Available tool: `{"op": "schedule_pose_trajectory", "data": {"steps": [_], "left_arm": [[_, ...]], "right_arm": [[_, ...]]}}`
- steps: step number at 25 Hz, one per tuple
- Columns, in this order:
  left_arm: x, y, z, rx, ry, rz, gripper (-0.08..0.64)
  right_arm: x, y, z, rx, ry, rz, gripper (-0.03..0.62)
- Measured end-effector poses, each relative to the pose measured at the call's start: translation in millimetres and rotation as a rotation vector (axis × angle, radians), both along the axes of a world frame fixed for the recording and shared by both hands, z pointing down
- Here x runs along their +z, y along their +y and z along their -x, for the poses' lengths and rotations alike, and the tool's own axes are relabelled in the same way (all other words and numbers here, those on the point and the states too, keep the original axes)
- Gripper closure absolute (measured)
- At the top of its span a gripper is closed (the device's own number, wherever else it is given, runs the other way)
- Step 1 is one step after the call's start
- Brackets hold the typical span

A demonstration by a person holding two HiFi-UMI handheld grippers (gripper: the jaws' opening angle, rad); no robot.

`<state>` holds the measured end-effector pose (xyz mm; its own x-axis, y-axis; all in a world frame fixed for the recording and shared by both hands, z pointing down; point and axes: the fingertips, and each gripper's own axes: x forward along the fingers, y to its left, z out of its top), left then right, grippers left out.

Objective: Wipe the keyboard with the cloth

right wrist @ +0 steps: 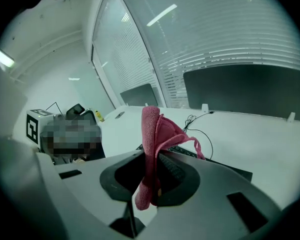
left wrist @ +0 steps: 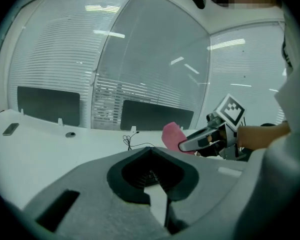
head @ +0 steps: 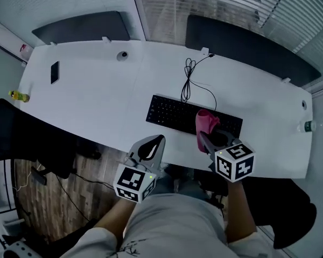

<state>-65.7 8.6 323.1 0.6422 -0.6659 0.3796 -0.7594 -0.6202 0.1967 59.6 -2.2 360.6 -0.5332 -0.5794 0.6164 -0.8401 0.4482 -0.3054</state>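
The black keyboard (head: 172, 112) lies on the white desk (head: 97, 101), near its front edge. My right gripper (head: 203, 137) is shut on a pink cloth (head: 205, 121) and holds it over the keyboard's right half. In the right gripper view the cloth (right wrist: 152, 134) stands up bunched between the jaws, with the keyboard (right wrist: 215, 164) behind it. My left gripper (head: 159, 140) hangs off the desk's front edge, left of the right one, shut with nothing in it. The left gripper view shows the cloth (left wrist: 172, 133) in the right gripper (left wrist: 187, 144).
A black cable (head: 191, 79) runs from the keyboard to the desk's far edge. A phone (head: 54, 72) and a yellow bottle (head: 19, 96) lie at the far left. Another bottle (head: 308, 126) stands at the right edge. A black chair (head: 21, 133) stands at the left.
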Motion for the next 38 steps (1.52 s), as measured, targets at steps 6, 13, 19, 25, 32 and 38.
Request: {"op": "schedule_pose_trajectory", "data": {"steps": [6,13,19,25,32,38], "left_arm": [[-13,20,-39,0.084,-0.001,-0.015,0.549],[-29,39,-71,0.132,0.026,-0.023,0.549],[-34,39,-80,0.126,0.026,-0.016,0.549],[-37,39,-82,0.124,0.005,-0.042,0.549],[-38,38,-83,0.126,0.009,-0.047,0.549],[-38,38,-80,0.130,0.004,-0.038,0.549]], "right_arm": [[-26,34,-33,0.057,-0.006,-0.078,0.535],[-56,62,-62,0.128,0.003,-0.214,0.535],[-64,74,-71,0.165,-0.028,-0.267,0.535],[-68,71,-76,0.171,-0.002,-0.289,0.535],[-69,68,-75,0.174,-0.014,-0.304,0.535],[-70,67,-69,0.168,-0.018,-0.301,0.535]]}}
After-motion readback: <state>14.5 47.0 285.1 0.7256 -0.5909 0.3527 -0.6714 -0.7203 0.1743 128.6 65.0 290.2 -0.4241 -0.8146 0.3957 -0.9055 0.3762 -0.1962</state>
